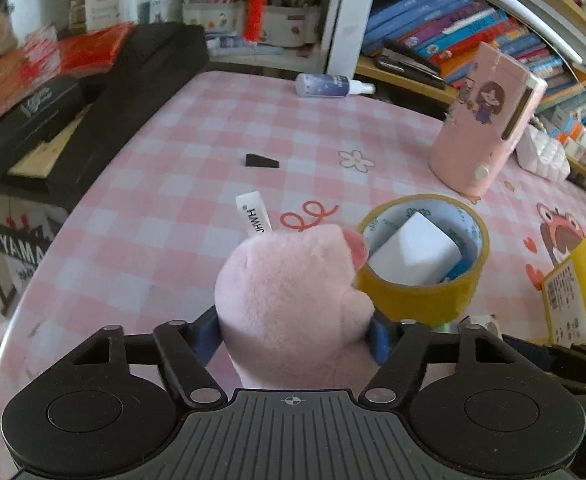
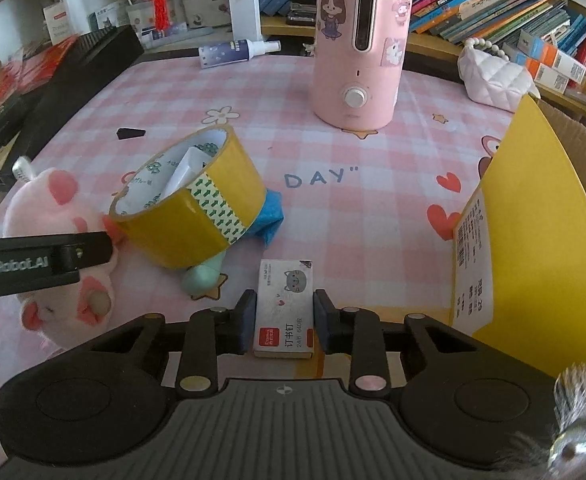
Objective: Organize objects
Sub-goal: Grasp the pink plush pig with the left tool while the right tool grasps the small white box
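Clamping a small staple box (image 2: 284, 309) between its pads, the right gripper (image 2: 284, 322) is sitting narrowly closed, the box resting flat on the pink checked surface (image 2: 333, 216). Beside it, the left gripper (image 1: 295, 338) is standing about half open with a pink plush toy (image 1: 293, 300) between its fingers, which are pressing into the fur on both sides. The plush is leaning against a yellow tape roll (image 1: 423, 256) that is lying tilted on the surface, near a pink humidifier (image 2: 359, 48).
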Demonstrator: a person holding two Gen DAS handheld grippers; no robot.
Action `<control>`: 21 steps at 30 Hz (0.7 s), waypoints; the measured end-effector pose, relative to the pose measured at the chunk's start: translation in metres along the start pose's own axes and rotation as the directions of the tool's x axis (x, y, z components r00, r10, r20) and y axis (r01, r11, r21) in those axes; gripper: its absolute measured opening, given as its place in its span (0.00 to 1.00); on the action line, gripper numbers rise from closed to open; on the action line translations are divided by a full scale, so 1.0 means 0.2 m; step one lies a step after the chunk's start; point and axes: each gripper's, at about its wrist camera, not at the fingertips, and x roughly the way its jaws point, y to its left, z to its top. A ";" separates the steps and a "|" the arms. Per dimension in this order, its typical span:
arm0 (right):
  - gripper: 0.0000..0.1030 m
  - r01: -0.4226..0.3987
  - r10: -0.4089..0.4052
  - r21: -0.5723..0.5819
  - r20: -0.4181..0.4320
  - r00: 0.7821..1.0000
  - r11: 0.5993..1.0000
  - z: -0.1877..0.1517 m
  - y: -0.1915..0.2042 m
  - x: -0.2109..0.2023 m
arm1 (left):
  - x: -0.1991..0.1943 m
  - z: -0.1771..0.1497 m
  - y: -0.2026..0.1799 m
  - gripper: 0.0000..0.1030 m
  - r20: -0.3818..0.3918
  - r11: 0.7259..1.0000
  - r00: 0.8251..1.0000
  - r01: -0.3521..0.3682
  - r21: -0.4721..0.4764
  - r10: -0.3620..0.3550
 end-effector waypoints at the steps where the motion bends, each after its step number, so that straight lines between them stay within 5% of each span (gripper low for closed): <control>1: 0.27 -0.006 0.006 0.003 0.001 1.000 1.000 0.00 0.00 -0.01 | -0.01 0.00 -0.01 0.63 0.001 1.000 1.000 0.003 0.008 -0.003; 21: 0.27 -0.076 0.086 -0.068 0.157 0.984 0.995 -0.09 0.10 -0.39 | -0.47 -0.18 0.11 0.62 0.111 0.997 0.991 0.082 -0.006 -0.081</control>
